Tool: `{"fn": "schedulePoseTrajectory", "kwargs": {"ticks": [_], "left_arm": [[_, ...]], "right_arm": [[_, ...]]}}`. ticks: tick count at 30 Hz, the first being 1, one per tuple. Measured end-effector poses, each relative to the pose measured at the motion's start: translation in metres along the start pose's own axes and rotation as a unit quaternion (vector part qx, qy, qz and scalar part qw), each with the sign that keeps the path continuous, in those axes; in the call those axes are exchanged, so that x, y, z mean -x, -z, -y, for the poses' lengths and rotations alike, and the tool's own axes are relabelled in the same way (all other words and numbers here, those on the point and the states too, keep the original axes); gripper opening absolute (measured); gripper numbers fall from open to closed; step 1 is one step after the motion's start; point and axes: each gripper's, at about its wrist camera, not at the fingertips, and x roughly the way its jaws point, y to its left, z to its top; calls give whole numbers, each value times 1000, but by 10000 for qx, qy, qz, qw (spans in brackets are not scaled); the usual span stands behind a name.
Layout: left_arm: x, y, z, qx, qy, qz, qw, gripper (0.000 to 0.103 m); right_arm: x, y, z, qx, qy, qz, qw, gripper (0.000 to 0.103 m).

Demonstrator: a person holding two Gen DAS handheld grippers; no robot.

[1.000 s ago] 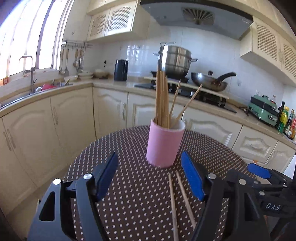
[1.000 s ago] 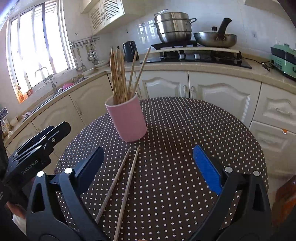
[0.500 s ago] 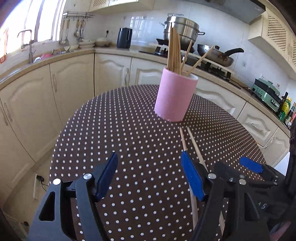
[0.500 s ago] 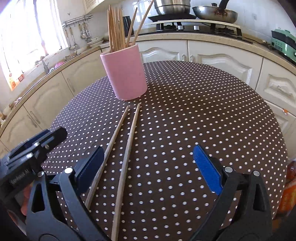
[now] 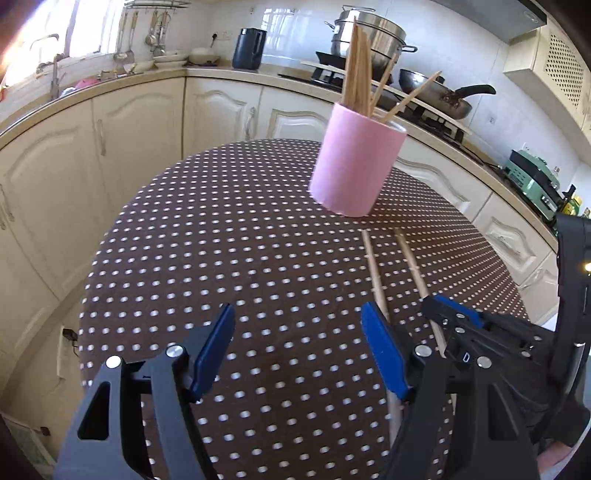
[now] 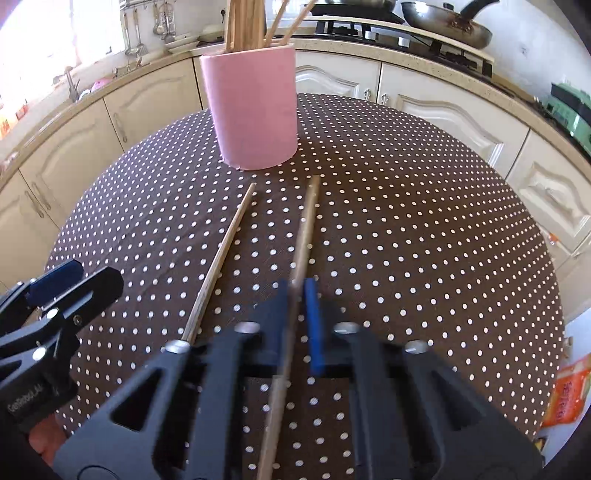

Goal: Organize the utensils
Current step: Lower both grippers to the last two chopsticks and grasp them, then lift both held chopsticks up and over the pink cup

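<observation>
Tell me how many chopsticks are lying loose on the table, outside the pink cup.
2. One chopstick is clamped in the right gripper; the other chopstick lies free just left of it, both pointing toward the pink cup.

Bright daylight, window blown out; fisheye-bent edges; near fingers seemingly soft.

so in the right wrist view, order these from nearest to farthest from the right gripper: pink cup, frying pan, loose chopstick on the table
1. loose chopstick, just left of the right gripper
2. pink cup, ahead on the table
3. frying pan, on the stove at the back right
</observation>
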Motion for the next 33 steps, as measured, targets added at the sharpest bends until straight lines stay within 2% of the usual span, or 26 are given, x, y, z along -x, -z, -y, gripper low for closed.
{"fn": "schedulePoseTrajectory", "kwargs": {"ticks": [5,9,12,16,17,18,19,21,28,31,33], "left_arm": [[-9,-9,24,-337,57,-187,9992,70],[-21,-12,45,-564,-19,-439,9974,70],[-34,-15,61,-706,-133,-638,9954,70],[-49,-19,75,-804,-403,-691,9935,70],[-57,-20,78,-770,-564,-795,9923,68],[-61,-22,83,-866,-831,-702,9903,54],[-62,-23,88,-934,-989,-643,9886,48],[-62,-26,93,-866,-931,-733,9892,8],[-61,-34,85,-623,-831,-771,9916,7],[-53,-34,64,-532,-793,-648,9933,7],[-44,-33,65,-480,-832,-462,9943,7]], "right_arm": [[8,5,24,-408,-468,102,9980,6],[21,7,42,-641,-641,337,9953,6],[29,9,53,-791,-723,490,9930,6],[34,10,67,-908,-839,554,9908,6],[34,10,70,-936,-852,567,9903,6],[33,8,71,-953,-872,563,9900,6],[33,8,74,-980,-878,554,9898,6],[33,7,78,-1035,-704,504,9908,6],[44,1,80,-1002,-827,673,9892,6],[51,-3,79,-955,-828,818,9886,6],[55,-8,78,-939,-848,891,9880,6]]}}
